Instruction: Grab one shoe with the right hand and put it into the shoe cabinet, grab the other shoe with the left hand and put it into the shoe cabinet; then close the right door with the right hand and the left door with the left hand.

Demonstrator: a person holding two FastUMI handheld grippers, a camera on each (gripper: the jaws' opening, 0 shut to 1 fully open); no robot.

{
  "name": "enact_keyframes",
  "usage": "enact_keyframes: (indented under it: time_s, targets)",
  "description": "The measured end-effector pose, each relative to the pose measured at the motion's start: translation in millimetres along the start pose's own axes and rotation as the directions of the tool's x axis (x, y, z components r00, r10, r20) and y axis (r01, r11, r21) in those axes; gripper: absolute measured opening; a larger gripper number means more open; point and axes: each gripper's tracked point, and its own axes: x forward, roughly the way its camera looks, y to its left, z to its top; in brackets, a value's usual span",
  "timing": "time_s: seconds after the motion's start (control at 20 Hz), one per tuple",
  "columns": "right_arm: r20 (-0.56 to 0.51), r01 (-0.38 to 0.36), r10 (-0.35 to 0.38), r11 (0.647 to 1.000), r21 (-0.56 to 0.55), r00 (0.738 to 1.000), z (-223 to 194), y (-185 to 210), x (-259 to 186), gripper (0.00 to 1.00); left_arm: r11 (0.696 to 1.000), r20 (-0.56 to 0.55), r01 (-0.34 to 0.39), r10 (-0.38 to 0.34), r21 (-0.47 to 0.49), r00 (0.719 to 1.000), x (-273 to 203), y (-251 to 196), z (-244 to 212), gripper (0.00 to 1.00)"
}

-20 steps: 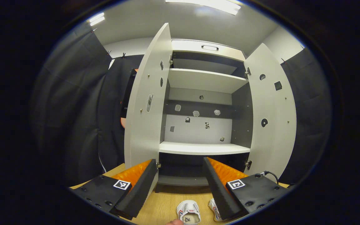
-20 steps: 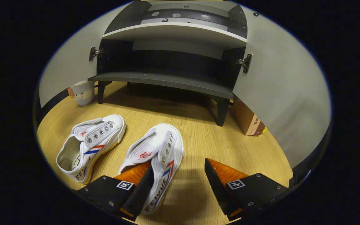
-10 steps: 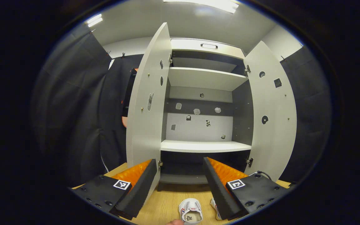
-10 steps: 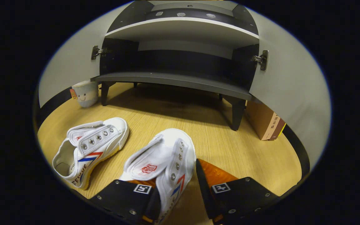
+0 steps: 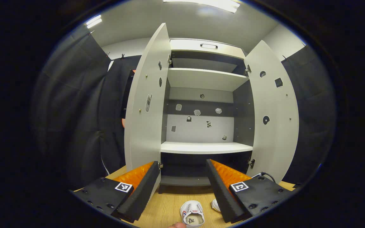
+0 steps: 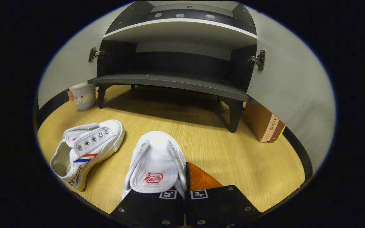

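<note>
Shoes: two white canvas sneakers on the wooden floor [image 6: 233, 158] before the shoe cabinet [image 6: 173, 80].
Left shoe [image 6: 86, 148]: lies free, toe toward the cabinet; red and blue stripes on its side; black lettering along the sole edge, too partial to read with confidence.
Plush toy [image 6: 81, 95]: small, pale, by the cabinet's front left leg, with an orange tag on it.
Right shoe [image 6: 157, 163]: toe pointing at the cabinet; red stamped logo on the tongue, characters too small to read.
Right gripper [image 6: 185, 186]: fingers pressed together at the shoe's heel end, pinching its right side wall between them.
Book [image 6: 265, 123]: brown, standing beside the cabinet's front right leg; spine writing too small to read.
Left door [image 5: 146, 104]: swung wide open.
Left gripper [image 5: 182, 177]: spread, holding nothing, held high and facing the open cabinet.
Shelves [image 5: 206, 147]: white, bare; small stickers on the back panel, unreadable.
Right door [image 5: 274, 110]: swung wide open, with small dark stickers on its inner face.
</note>
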Motion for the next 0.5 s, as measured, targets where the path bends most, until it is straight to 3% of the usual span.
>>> enact_keyframes:
  time_s: [0.15, 0.2, 0.3, 0.5]
  targets:
    - [0.098, 0.009, -0.008, 1.000, -0.006, 0.995, 32.5, -4.7, -24.9, 0.05, 1.000, -0.002, 0.004, -0.004, -0.006, 1.000, 1.0, -2.3, -2.6, 0.96]
    - [0.120, 0.005, -0.005, 1.000, 0.002, 0.993, 43.8, -3.2, -36.8, 0.01, 1.000, -0.003, 0.006, -0.006, -0.009, 1.000, 1.6, -2.8, -3.7, 0.96]
    - [0.164, -0.002, -0.004, 0.999, 0.037, 0.986, 71.2, -5.5, -62.1, 0.05, 1.000, 0.001, 0.013, -0.013, -0.014, 1.000, 3.2, -5.0, -3.5, 0.96]
    - [0.274, -0.015, -0.012, 0.995, 0.096, 0.962, 148.6, -17.8, -119.1, 0.05, 1.000, 0.005, 0.026, -0.026, -0.018, 1.000, 6.3, -8.7, -5.4, 0.96]
